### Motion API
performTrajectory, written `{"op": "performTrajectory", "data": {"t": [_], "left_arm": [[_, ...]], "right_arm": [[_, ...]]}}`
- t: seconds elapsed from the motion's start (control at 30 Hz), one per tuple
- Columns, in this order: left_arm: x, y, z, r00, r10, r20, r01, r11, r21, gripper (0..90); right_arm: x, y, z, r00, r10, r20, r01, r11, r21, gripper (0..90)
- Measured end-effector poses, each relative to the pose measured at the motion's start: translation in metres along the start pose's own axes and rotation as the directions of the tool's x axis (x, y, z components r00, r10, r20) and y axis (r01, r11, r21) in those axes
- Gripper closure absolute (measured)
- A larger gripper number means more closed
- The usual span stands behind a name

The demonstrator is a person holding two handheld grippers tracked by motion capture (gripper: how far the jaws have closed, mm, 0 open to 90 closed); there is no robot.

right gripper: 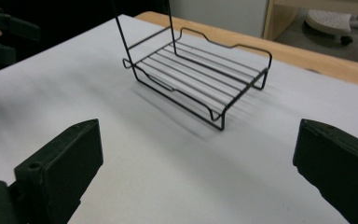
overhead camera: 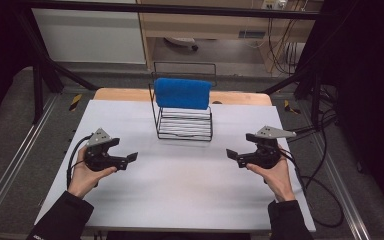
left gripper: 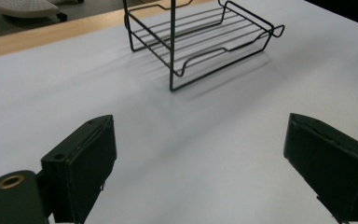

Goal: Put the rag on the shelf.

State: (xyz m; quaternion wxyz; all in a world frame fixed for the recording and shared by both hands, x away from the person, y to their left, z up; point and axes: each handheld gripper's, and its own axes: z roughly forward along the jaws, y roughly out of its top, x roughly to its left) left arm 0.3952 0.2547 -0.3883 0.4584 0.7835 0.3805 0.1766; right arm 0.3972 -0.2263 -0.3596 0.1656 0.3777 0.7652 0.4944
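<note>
Wire rack point(overhead camera: 185, 122) is found at the far middle of the white surface point(overhead camera: 180, 185), standing upright on its base of parallel black bars. Over its tall back frame a blue towel point(overhead camera: 182, 92) is draped, folded and hanging across the top rail. In the left gripper view the rack point(left gripper: 200, 39) is seen ahead and slightly right of the jaws, well apart from them; in the right gripper view the rack point(right gripper: 198, 77) is seen ahead and slightly left, likewise well apart, with its shadow cast on the surface below.

The left gripper point(overhead camera: 132, 158) is held in the person's left hand point(overhead camera: 86, 176) at the near left, low over the surface, its tips turned toward the middle. Its jaws are spread wide and nothing is between them; bare surface is seen in the gap. The right gripper point(overhead camera: 231, 155) is held in the right hand point(overhead camera: 276, 177) at the near right, mirrored toward the middle, its jaws likewise spread wide with nothing between them. Neither gripper is in contact with the rack or the towel. A cable is trailed from each gripper. A strip of wooden edge point(overhead camera: 115, 94) is noted beyond the far side of the white surface.
</note>
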Motion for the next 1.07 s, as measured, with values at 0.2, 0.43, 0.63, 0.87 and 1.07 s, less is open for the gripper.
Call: {"op": "performTrajectory", "data": {"t": [0.2,0.43,0.63,0.87,1.07], "left_arm": [[0.003,-0.025,-0.003,1.0000,-0.007,-0.006,0.007,1.0000,0.004,9.7],[0.006,-0.045,-0.003,0.9997,0.013,-0.021,-0.012,0.9994,0.034,10.1],[0.005,-0.056,-0.004,0.9997,0.018,-0.015,-0.018,0.9990,0.042,10.1],[0.004,-0.064,-0.003,0.9997,0.024,-0.007,-0.023,0.9985,0.050,10.1],[0.004,-0.068,-0.005,0.9997,0.022,-0.010,-0.021,0.9986,0.049,10.1]], "right_arm": [[-0.003,-0.029,0.001,0.9996,0.026,-0.008,-0.026,1.000,0.018,0.7],[-0.009,-0.058,-0.002,0.9989,0.043,-0.018,-0.043,0.999,0.032,0.6],[-0.012,-0.078,-0.009,0.9989,0.045,-0.011,-0.044,0.998,0.050,0.6],[-0.017,-0.094,-0.017,0.9985,0.055,-0.006,-0.054,0.996,0.069,0.6],[-0.015,-0.098,-0.014,0.9988,0.050,-0.003,-0.049,0.995,0.087,0.6]]}}
